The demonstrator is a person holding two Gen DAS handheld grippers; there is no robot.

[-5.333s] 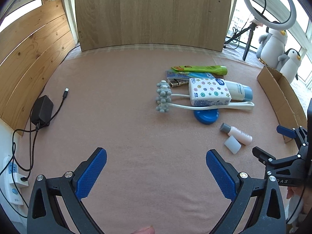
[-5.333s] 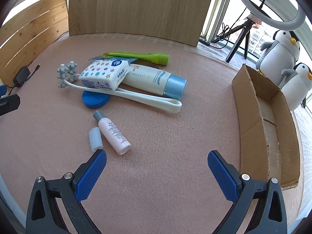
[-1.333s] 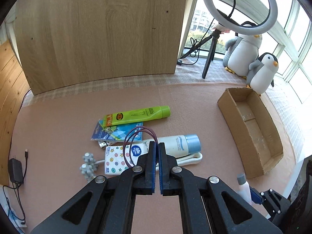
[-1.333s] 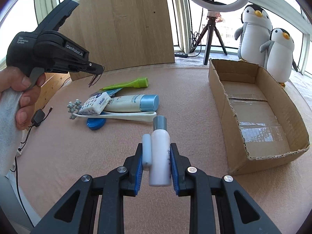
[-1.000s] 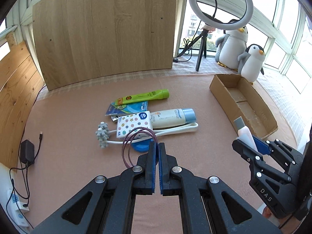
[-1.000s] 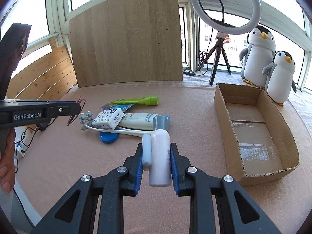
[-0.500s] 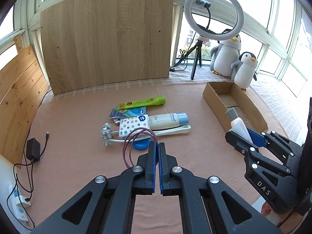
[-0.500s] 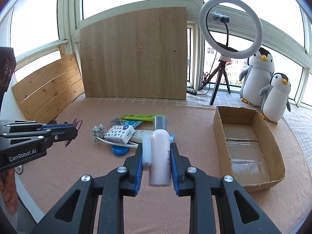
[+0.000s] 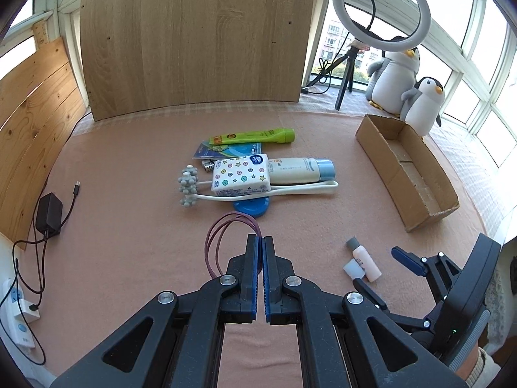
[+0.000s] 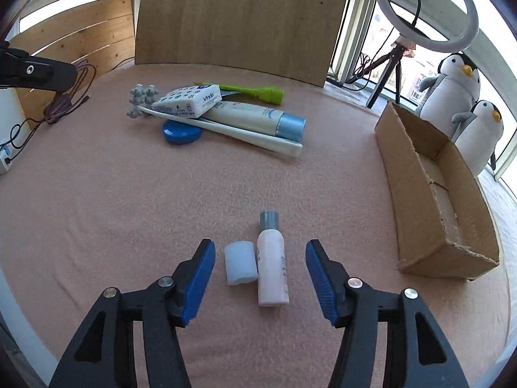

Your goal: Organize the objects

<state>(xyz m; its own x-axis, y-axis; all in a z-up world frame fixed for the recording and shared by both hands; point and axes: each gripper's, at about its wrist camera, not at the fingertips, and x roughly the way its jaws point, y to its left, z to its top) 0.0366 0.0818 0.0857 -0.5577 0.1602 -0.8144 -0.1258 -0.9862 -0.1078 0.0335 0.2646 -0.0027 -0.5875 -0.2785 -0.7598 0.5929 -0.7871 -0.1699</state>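
Note:
My left gripper point(image 9: 261, 242) is shut on a maroon hair tie point(image 9: 223, 236), held above the pink table cover; the tie also shows in the right wrist view point(image 10: 84, 74). My right gripper point(image 10: 260, 263) is open, its fingers on either side of a small pink bottle point(image 10: 271, 258) and a pale blue cap point(image 10: 240, 262) lying on the cover. The bottle also shows in the left wrist view point(image 9: 363, 258). A pile of a tissue pack point(image 9: 240, 176), a cream tube point(image 9: 300, 169), a green tube point(image 9: 252, 135), a white massager point(image 9: 274, 192) and a blue lid point(image 9: 252, 208) lies mid-table.
An open cardboard box point(image 9: 405, 161) stands at the right, also in the right wrist view point(image 10: 433, 190). Two plush penguins point(image 9: 407, 87) and a ring light point(image 9: 381, 6) stand behind it. A charger with cable point(image 9: 48, 213) lies left. A wooden board point(image 9: 194, 38) stands at the back.
My right gripper came down to the table, opened and let go of the pink bottle and the cap. My left gripper dropped lower, still holding the hair tie.

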